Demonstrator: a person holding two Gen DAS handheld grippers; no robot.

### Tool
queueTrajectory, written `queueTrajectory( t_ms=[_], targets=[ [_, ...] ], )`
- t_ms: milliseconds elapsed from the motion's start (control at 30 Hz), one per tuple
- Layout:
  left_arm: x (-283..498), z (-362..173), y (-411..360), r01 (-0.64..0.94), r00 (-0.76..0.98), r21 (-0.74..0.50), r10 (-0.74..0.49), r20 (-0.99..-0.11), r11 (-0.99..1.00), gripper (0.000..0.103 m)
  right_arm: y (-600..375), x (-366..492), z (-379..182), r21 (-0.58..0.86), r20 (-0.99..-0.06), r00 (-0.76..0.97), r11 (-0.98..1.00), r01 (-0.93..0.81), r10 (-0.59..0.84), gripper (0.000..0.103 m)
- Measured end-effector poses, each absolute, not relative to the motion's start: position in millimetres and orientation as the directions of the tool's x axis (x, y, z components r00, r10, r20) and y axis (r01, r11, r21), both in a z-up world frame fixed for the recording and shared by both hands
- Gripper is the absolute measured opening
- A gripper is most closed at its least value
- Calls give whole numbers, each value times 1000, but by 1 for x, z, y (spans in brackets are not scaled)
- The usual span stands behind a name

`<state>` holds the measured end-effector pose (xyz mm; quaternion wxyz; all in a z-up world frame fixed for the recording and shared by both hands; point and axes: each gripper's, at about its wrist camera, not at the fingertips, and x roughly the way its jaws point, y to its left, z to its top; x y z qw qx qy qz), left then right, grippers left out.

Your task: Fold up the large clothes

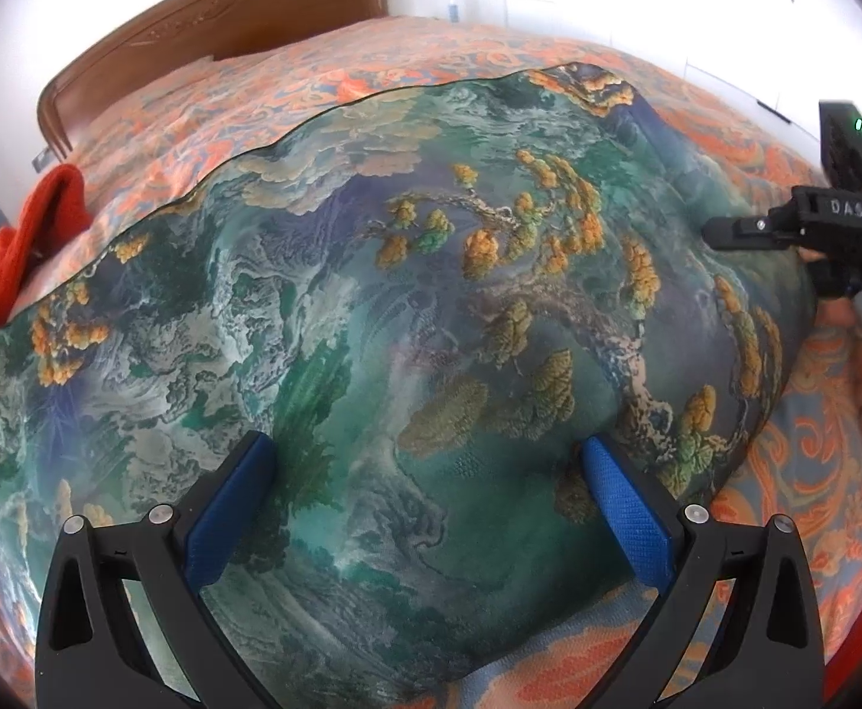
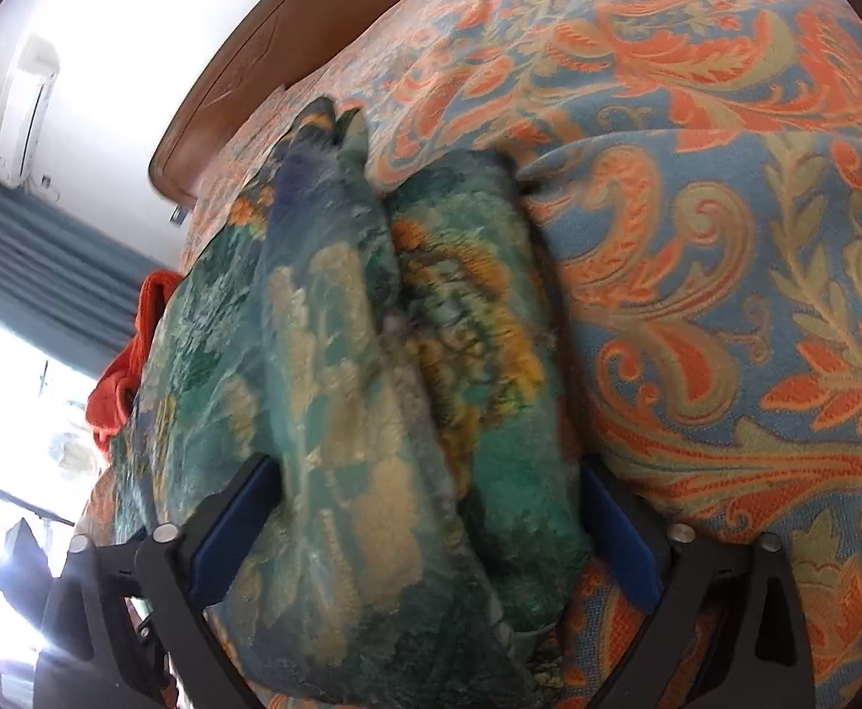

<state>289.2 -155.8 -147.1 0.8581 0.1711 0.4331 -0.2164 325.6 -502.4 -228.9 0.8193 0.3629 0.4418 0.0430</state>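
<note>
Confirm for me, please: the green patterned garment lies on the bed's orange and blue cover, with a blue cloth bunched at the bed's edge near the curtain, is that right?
Not quite: the bunched cloth at the edge is red-orange, not blue, as the left wrist view shows. The rest holds: the green patterned garment lies on the orange and blue cover.

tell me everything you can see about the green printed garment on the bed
The green printed garment is a large, smooth, slightly shiny cloth with a landscape of teal waves, grey clouds and orange-yellow trees. It lies spread nearly flat on the orange-and-blue bedspread. At its right edge it bunches into thick folds.
</note>
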Motion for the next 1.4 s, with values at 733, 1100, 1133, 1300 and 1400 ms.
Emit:
queueTrajectory(
  t_ms=[733,1100,1133,1300,1400],
  targets=[
    [320,17,-162,627,285,-283,-552,-784,726,102,-259,266,-48,-23,-482,864,984,-178,145,30],
    [352,-3,-107,440,266,-281,-423,-866,853,26,-185,240,-70,-290,-443,889,920,-265,116,52],
    [351,-1,-97,442,274,-278,-423,-863,853,26,-193,238,-63,-228,-445,880,930,-289,164,64],
    [369,1,-31,425,255,-353,-484,-837,834,26,-253,239,-26,169,-429,803,910,-378,413,72],
    [382,-14,5,396,243,-377,-491,-836,837,26,-260,260,-24,238,-449,782,901,-362,432,72]
  ],
)
